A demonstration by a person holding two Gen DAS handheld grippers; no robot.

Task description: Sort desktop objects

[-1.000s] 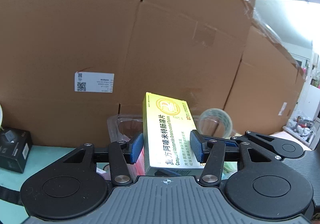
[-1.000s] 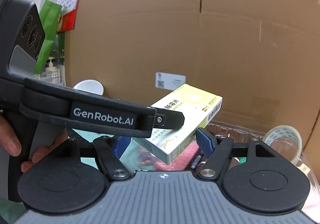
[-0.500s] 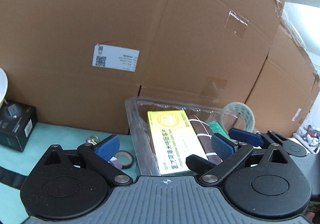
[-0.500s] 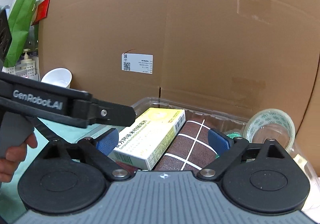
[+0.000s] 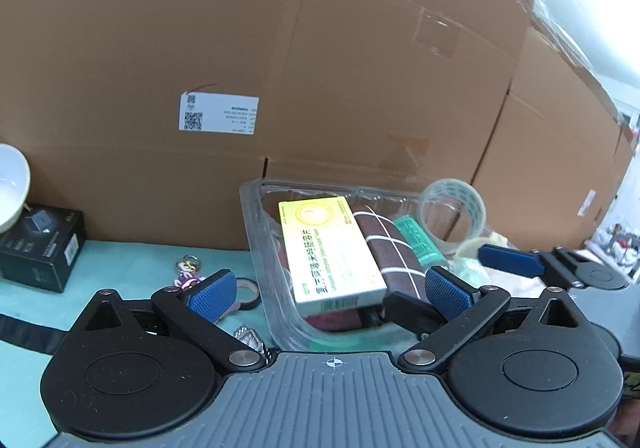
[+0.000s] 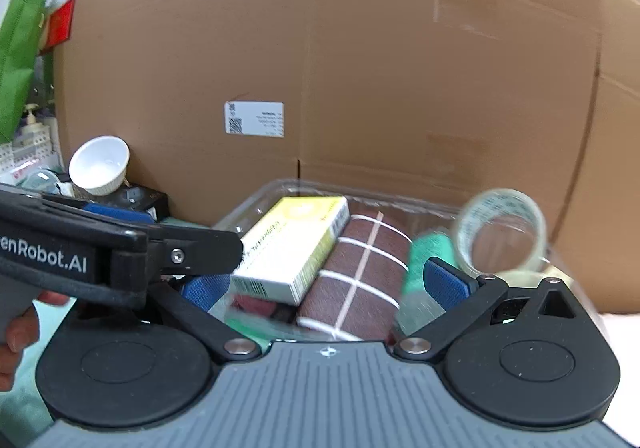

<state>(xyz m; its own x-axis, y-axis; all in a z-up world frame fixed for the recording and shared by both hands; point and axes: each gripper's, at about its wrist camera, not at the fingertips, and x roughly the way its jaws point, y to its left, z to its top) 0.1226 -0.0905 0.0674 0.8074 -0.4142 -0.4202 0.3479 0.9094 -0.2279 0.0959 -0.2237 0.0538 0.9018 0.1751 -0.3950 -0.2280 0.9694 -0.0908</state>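
A yellow and white medicine box (image 5: 330, 252) (image 6: 292, 248) lies in a clear plastic tray (image 5: 256, 232) (image 6: 248, 210), on top of other items. Next to it lie a brown checked pouch (image 5: 390, 254) (image 6: 356, 280) and a green packet (image 5: 420, 242) (image 6: 426, 256). A clear tape roll (image 5: 454, 214) (image 6: 500, 230) stands at the tray's right end. My left gripper (image 5: 330, 294) is open and empty, just in front of the tray. My right gripper (image 6: 324, 286) is open and empty over the tray's near edge.
Large cardboard boxes (image 5: 280, 48) form a wall close behind the tray. On the teal mat (image 5: 120, 260) to the left lie a black box (image 5: 40, 252), a white bowl (image 6: 100, 164), a keyring charm (image 5: 188, 268) and a small dark tape roll (image 5: 248, 288).
The left gripper held the medicine box up a second ago. It has let go, and the box now lies in the tray. Both grippers have drawn back a little.
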